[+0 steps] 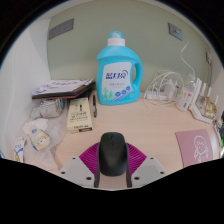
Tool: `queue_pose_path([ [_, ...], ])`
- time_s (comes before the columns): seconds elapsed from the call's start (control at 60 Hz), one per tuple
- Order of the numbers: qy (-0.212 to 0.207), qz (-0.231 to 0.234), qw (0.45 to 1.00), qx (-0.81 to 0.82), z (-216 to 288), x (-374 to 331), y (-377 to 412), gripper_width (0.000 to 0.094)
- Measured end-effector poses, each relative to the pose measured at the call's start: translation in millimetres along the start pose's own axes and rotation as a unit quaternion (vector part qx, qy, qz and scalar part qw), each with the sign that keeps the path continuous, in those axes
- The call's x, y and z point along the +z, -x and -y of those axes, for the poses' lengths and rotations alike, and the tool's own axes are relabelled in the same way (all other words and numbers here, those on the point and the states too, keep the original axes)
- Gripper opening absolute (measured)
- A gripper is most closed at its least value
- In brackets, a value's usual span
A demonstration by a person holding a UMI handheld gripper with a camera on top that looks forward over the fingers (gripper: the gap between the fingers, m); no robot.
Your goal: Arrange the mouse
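While the gripper [112,170] hangs low over the pale desk [160,125], a black mouse [113,151] sits right between its two fingers, near the desk's front edge. Magenta pads [92,158] flank the mouse on both sides, close in on it, though whether they actually press on its flanks cannot be told; the jaws are drawn in to roughly the mouse's width. The mouse looks to be resting on the desk, nose pointing away towards the back.

Beyond it, middle of the desk, stands a blue detergent bottle [117,77] with a white label, upright against the back wall. Off to the left lies a stack of papers and booklets [60,92], with small boxes [80,118] nearer the front. Over on the right, a tangle of white cables [165,93] towards the back, and a pink notebook [197,148] near the front right corner.
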State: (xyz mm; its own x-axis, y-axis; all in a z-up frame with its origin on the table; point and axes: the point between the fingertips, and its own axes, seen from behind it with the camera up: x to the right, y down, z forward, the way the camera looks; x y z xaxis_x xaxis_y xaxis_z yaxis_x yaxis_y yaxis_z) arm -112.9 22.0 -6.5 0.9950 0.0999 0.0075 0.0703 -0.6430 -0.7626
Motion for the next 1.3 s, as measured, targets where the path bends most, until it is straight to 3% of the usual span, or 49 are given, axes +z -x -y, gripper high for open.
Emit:
queue_pose_path([
  [0.2, -0.11, 0.021, 0.994, -0.004, 100, -93, -8, 0.0357],
  [0.317, -0.175, 0.007, 0.984, -0.015, 156, -157, -58, 0.0358],
  [0.4, -0.19, -0.019, 0.982, -0.01, 167, -178, -116, 0.0359],
  [0.5, -0.171, -0.05, 0.984, 0.0, 148, -171, -194, 0.0356],
  [0.667, -0.073, -0.071, 0.994, 0.037, 46, -95, -301, 0.0354],
  [0.833, -0.009, -0.058, 0.997, 0.05, -25, -46, -340, 0.0362],
  [0.933, 0.019, -0.042, 0.998, 0.053, -45, -37, -341, 0.0456],
  [1.0, 0.018, -0.041, 0.998, 0.053, -42, -40, -342, 0.0553],
  [1.067, 0.021, -0.044, 0.998, 0.051, -39, -47, -343, 0.0864],
  [1.1, 0.016, -0.046, 0.998, 0.048, -34, -53, -343, 0.0814],
  [1.167, 0.008, -0.051, 0.998, 0.042, -23, -70, -342, 0.0859],
  [1.3, -0.017, -0.062, 0.997, 0.028, -4, -118, -336, 0.0845],
])
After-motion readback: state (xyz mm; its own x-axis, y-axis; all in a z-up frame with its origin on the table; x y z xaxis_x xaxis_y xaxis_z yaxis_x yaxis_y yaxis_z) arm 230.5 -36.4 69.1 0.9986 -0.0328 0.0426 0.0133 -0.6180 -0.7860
